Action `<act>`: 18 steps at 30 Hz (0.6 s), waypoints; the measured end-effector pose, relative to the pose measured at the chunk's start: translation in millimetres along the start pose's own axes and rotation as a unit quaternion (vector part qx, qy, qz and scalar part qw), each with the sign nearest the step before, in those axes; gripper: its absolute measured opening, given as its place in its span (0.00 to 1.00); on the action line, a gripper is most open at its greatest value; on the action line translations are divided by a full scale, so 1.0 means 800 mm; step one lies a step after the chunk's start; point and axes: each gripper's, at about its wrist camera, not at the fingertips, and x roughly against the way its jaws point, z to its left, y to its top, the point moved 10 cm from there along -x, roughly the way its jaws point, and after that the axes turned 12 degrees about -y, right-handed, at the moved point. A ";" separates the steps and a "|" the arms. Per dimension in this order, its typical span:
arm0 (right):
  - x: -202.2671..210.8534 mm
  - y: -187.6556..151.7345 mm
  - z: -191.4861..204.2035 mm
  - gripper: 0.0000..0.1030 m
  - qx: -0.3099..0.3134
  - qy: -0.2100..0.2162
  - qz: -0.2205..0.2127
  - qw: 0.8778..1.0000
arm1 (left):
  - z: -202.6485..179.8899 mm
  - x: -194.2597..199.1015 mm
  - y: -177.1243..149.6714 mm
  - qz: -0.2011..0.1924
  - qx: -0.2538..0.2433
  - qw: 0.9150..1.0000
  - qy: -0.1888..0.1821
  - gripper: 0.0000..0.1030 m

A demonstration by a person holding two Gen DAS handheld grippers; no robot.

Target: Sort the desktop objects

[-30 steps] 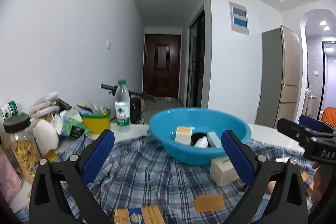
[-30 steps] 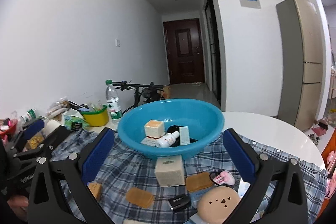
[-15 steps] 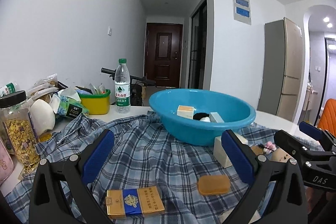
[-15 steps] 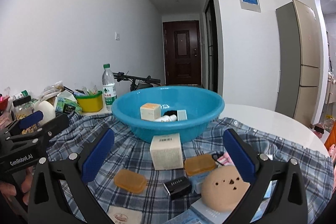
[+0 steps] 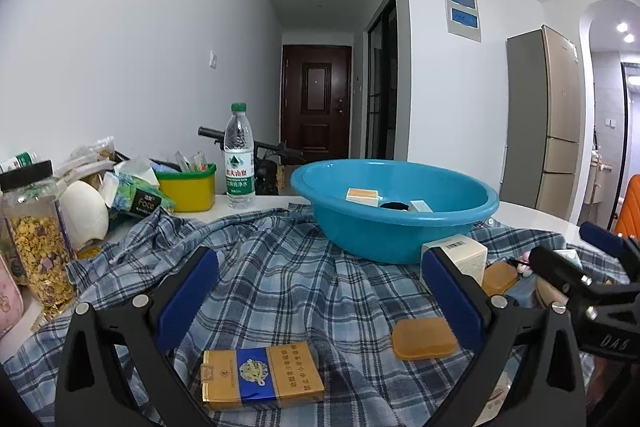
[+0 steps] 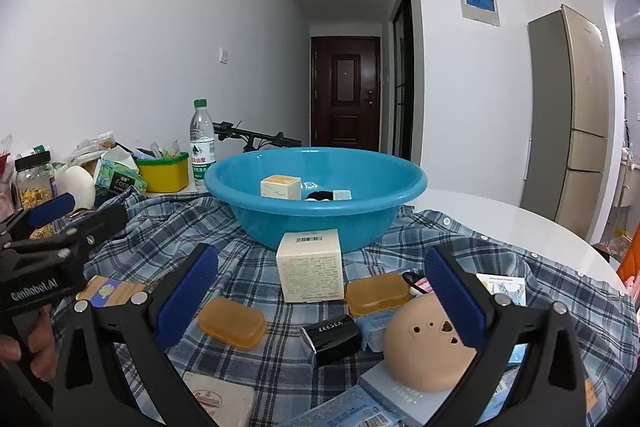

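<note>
White walls and a hallway door frame a round table [image 6: 500, 215] draped in a plaid cloth [image 5: 280, 267]. My left gripper [image 5: 320, 303] stands wide and holds nothing; just below its span lies a gold-and-blue pack [image 5: 262, 375], with an amber bar [image 5: 423, 338] beside the right finger. My right gripper [image 6: 320, 303] is likewise wide and unloaded; between its fingers sit a second amber bar [image 6: 233, 323], a black case [image 6: 331, 338] and a white box [image 6: 311, 265], upright and just in front of the blue basin [image 6: 316, 203]. A tan ball [image 6: 424, 343] rests close against the right finger. The basin already contains a small box [image 6: 280, 186] and a few other items, so I judge sorting partly done, with the current step an approach for the next pick. I judge the pack the nearest target for the left: descend, straddle its narrow sides, close, then carry it to the basin. The loose cloth may snag.
</note>
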 end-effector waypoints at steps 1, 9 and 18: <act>0.001 0.001 -0.002 1.00 -0.003 -0.001 -0.003 1.000 | 0.000 0.001 0.001 -0.001 -0.002 1.000 0.001 1.00; -0.013 -0.007 -0.008 1.00 -0.014 -0.007 0.027 1.000 | 0.007 -0.007 -0.006 0.022 0.003 1.000 0.020 1.00; -0.011 -0.008 -0.002 1.00 0.002 -0.008 0.024 1.000 | 0.006 -0.010 -0.008 0.025 0.002 1.000 0.014 1.00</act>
